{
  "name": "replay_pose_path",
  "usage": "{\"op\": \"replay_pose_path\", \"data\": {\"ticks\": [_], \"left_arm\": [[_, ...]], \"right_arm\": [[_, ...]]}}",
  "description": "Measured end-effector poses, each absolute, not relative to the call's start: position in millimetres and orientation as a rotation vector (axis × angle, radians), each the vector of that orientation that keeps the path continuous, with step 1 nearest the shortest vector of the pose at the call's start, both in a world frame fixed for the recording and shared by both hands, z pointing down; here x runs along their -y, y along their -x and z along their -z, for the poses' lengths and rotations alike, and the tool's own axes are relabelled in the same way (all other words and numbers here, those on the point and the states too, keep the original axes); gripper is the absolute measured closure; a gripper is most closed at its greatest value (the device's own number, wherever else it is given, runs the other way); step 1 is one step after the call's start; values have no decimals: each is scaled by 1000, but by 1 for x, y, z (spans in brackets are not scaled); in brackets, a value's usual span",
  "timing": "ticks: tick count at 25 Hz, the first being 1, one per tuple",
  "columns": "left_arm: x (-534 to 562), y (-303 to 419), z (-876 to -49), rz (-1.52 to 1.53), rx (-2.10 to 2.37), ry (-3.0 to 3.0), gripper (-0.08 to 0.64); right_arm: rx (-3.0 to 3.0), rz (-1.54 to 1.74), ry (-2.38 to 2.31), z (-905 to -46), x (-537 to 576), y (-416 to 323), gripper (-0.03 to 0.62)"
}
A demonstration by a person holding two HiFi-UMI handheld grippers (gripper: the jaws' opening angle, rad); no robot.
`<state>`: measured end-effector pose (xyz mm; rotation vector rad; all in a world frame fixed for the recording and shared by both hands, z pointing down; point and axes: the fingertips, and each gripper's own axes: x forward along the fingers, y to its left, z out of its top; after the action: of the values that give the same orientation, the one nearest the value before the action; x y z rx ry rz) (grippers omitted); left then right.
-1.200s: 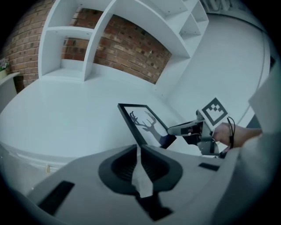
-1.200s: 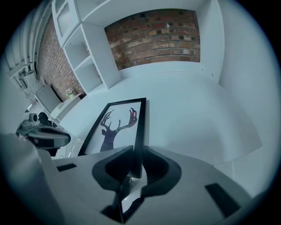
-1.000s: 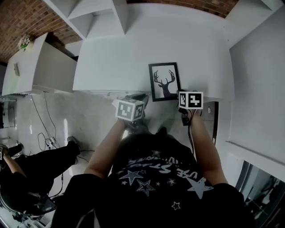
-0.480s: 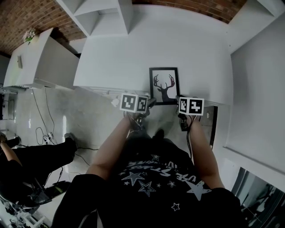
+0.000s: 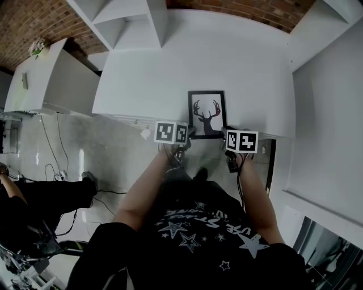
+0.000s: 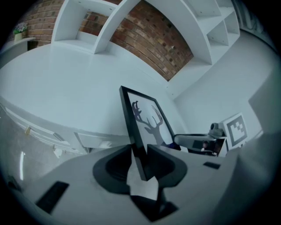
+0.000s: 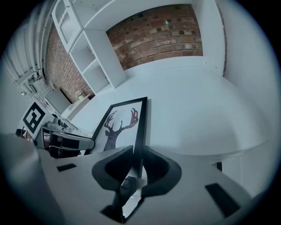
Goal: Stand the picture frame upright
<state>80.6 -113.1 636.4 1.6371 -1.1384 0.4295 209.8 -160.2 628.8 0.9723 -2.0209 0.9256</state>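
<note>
A black picture frame (image 5: pixel 207 113) with a deer silhouette rests on the white table (image 5: pixel 170 73), its lower edge near the front. My left gripper (image 5: pixel 190 131) is at the frame's lower-left corner. Its jaws have just been closing, and the frame's left edge (image 6: pixel 131 127) sits between them, touching both pads. In the left gripper view the frame slants up and away from my left gripper (image 6: pixel 139 151). My right gripper (image 5: pixel 226 132) is shut on the lower-right corner, and in its own view the right gripper (image 7: pixel 137 154) pinches the thin right edge (image 7: pixel 140 127).
White shelving (image 5: pixel 130 17) and a brick wall (image 5: pixel 34 22) stand behind the table. A white wall panel (image 5: pixel 329 102) closes off the right side. The table's front edge runs just below both grippers. A person (image 5: pixel 34 198) and cables (image 5: pixel 62 153) are on the floor at the left.
My left gripper has moved right and up from below the table edge to the frame's lower-left corner. The right gripper has stayed at the lower-right corner.
</note>
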Motion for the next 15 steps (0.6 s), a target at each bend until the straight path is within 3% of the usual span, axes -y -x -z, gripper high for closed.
{"op": "replay_pose_path", "data": {"ticks": [15], "left_arm": [[119, -76, -639, -376, 1184, -1593, 468]], "right_arm": [[2045, -922, -963, -629, 160, -209, 509]]}}
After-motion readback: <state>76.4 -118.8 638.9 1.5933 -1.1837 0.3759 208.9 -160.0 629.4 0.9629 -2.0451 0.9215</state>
